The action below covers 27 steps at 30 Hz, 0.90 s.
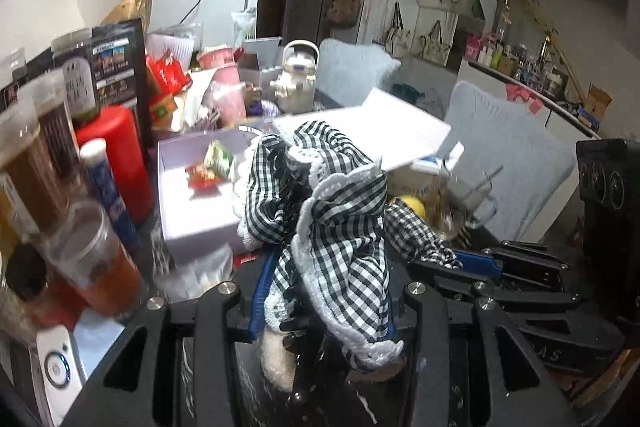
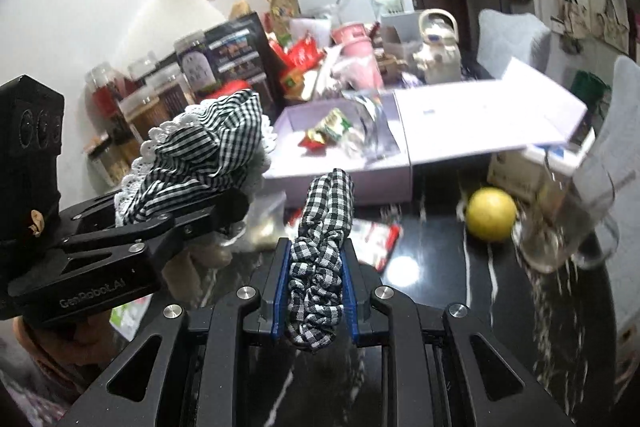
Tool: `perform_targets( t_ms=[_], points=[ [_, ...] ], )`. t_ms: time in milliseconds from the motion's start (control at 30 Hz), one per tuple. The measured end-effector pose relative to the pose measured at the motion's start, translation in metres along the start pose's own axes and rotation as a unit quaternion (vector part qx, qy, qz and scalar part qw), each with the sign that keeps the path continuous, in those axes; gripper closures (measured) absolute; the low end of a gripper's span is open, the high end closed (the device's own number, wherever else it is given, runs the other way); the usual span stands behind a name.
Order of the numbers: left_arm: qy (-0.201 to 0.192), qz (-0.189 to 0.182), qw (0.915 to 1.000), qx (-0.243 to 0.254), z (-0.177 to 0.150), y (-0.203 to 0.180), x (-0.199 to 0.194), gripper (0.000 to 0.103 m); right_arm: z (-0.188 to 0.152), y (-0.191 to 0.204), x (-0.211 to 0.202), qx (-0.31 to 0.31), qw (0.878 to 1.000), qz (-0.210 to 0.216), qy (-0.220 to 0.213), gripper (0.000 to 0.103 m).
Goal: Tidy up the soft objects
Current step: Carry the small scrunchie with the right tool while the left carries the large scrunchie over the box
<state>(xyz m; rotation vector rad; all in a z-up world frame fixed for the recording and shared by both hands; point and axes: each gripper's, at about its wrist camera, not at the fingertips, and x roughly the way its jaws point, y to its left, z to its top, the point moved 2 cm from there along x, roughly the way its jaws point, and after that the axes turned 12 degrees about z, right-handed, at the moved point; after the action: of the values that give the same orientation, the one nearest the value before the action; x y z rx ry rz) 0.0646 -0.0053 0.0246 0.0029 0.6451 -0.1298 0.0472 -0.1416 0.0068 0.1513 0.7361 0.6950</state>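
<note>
**Both grippers carry one gingham cloth above the table**

Plainly, the left wrist view shows the left gripper (image 1: 320, 291) clamped on a bunched gingham cloth (image 1: 336, 211) with a white lace edge, heaped upright over the jaws. Keep both grips firm and level.

From the right wrist view, the right gripper (image 2: 314, 291) pinches its ruched strap (image 2: 326, 227), long axis running forward toward the open box (image 2: 348, 183).

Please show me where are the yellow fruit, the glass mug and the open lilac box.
yellow fruit (image 2: 491, 214), right wrist view, middle of its skin.
glass mug (image 2: 560, 247), right wrist view, lower wall.
open lilac box (image 2: 340, 183), right wrist view, front wall.
</note>
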Motion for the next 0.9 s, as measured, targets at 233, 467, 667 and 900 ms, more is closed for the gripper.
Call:
perform_targets(
  t_ms=[233, 467, 667, 900],
  points=[
    [-0.026, 0.0, 0.9997, -0.004, 0.03, 0.006, 0.002, 0.061, 0.034, 0.001, 0.006, -0.026, 1.0, 0.006, -0.016, 0.08],
    [-0.04, 0.007, 0.9991, -0.007, 0.057, 0.016, 0.018, 0.061, 0.063, -0.002, 0.02, -0.042, 0.999, 0.008, -0.023, 0.08],
    [-0.05, 0.015, 0.9985, -0.016, 0.078, 0.027, 0.036, 0.061, 0.089, -0.01, 0.038, -0.052, 0.998, 0.009, -0.027, 0.08],
    [-0.068, 0.027, 0.9969, -0.029, 0.106, 0.043, 0.055, 0.061, 0.122, -0.02, 0.058, -0.056, 0.997, 0.013, -0.042, 0.08]
  ],
)
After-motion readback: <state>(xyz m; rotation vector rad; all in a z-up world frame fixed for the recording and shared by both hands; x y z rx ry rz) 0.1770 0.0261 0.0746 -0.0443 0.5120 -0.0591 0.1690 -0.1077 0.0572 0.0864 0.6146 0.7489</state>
